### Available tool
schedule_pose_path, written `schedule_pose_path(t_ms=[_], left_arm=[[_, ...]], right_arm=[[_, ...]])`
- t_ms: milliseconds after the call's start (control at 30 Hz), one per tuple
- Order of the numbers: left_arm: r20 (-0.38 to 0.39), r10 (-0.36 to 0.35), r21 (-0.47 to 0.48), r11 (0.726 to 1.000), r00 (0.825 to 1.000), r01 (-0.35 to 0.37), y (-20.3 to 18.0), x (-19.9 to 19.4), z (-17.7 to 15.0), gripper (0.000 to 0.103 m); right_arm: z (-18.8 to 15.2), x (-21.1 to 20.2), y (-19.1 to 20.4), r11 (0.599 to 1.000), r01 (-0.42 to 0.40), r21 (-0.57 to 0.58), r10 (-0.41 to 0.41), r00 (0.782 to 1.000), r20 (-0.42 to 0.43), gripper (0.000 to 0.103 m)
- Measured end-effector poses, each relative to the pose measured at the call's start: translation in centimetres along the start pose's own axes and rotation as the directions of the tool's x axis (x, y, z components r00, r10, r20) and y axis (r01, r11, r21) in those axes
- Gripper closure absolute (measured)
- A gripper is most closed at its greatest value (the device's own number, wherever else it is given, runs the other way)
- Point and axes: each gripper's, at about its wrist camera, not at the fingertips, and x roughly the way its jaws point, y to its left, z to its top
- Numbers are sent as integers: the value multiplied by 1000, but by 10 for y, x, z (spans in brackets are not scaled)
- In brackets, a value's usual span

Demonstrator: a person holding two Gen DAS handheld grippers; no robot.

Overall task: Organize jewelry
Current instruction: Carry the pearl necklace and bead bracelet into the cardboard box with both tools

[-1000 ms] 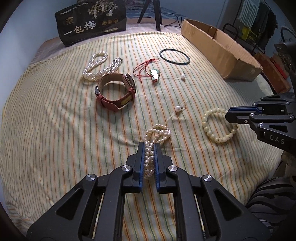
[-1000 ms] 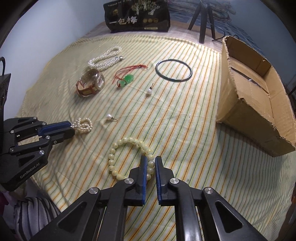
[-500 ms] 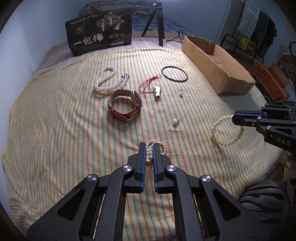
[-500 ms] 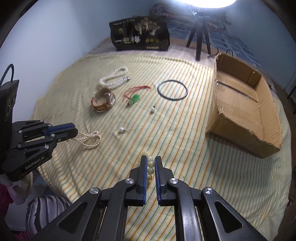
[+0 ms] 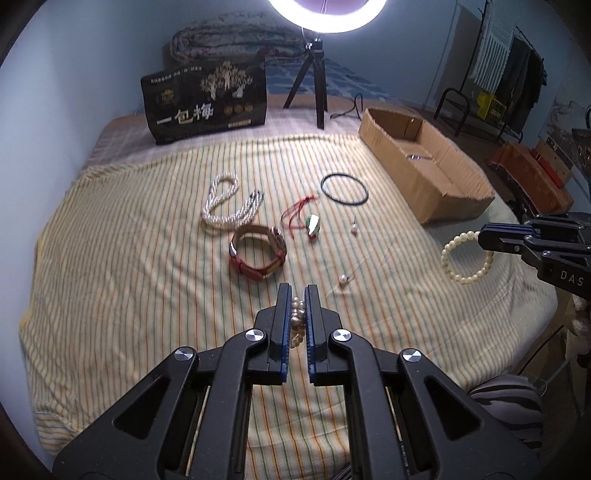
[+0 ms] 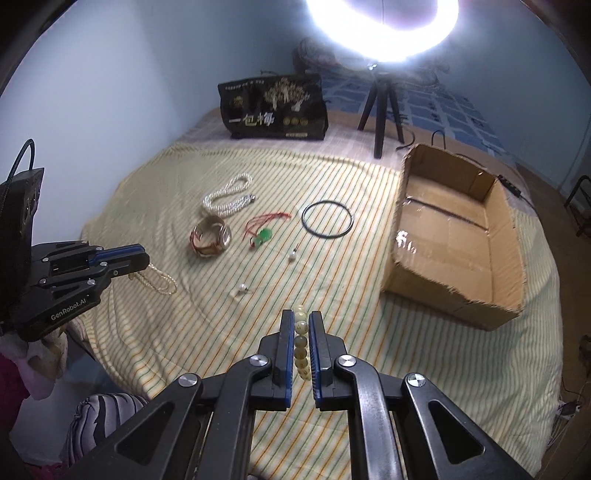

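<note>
From my station I saw a yellow striped cloth (image 5: 122, 280) spread over the bed, its stripes running toward the far edge. At the far side a black bag (image 5: 205, 103) printed with gold trees and white Chinese characters stood upright, just beyond the cloth's edge. To its right a black tripod (image 5: 314, 83) stood on a blue patterned sheet (image 6: 447, 107), carrying a ring light (image 6: 382, 27) that glared white at the top of both views. Behind the bag lay a rolled quilt (image 5: 236, 40). Off to the right I could make out a clothes rack (image 5: 506, 70) with dark garments, and orange boxes (image 5: 532, 177) low beside the bed.
</note>
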Motion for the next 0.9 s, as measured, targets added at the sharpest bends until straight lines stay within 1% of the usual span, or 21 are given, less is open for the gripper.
schedule_pose_path(t_ms=[200, 433, 700, 900], left_arm=[[38, -21, 20, 1000, 999, 21, -11, -11, 20, 98], [76, -63, 50, 997, 995, 59, -35, -13, 47, 98], [95, -110, 95, 990, 989, 101, -70, 1, 80, 98], [106, -142, 128, 983, 984, 128, -98, 16, 107, 98]], right_arm=[[9, -19, -16, 1000, 17, 12, -17, 999, 47, 98], [19, -35, -45, 998, 52, 45, -55, 995, 85, 98], [36, -42, -87, 991, 98, 89, -107, 988, 109, 98], [48, -34, -118, 986, 118, 121, -131, 985, 108, 98]])
